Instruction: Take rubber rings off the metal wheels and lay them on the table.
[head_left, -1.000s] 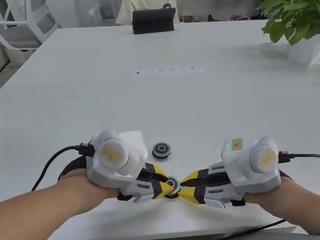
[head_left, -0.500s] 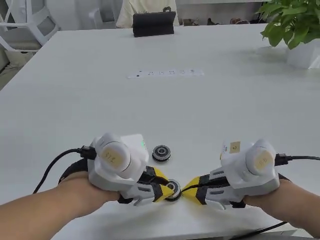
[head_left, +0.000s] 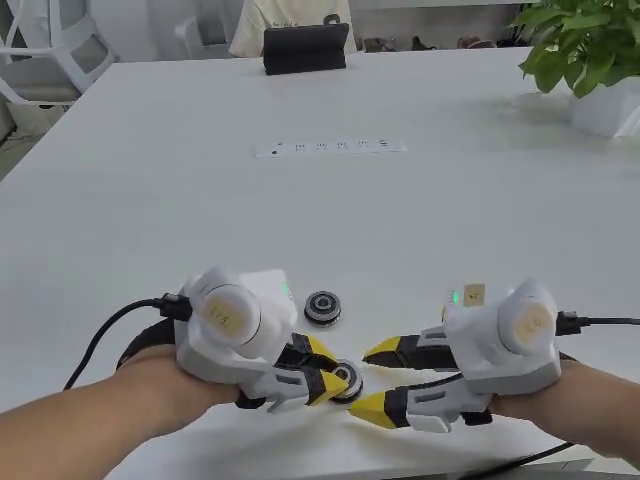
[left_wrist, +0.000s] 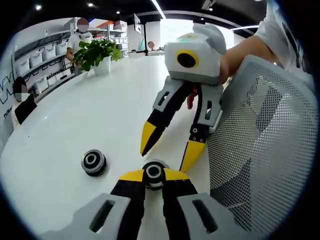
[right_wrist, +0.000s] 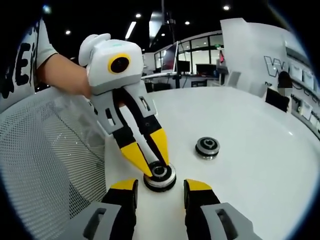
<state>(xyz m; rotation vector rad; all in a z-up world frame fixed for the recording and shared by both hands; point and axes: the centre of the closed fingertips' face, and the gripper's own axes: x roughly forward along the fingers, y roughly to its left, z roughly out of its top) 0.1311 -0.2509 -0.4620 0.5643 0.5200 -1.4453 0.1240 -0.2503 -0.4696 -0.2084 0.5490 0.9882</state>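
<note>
White table (head_left: 420, 220), near edge: my left gripper (head_left: 335, 385) is clamped on a small silver metal wheel (right_wrist: 160, 176); my right gripper (head_left: 365, 381) is spread wide just beside it. Spare wheel (head_left: 322, 306) lies nearby. Wheel probably rigid; its black rubber ring (right_wrist: 160, 186) probably soft and stretchy, so I'd pinch the outer edge.

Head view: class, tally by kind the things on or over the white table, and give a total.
Metal wheel: 2
Gripper, left gripper and right gripper: 2
Power strip: 1
Potted plant: 1
Black flat object: 1
Total: 7
</note>
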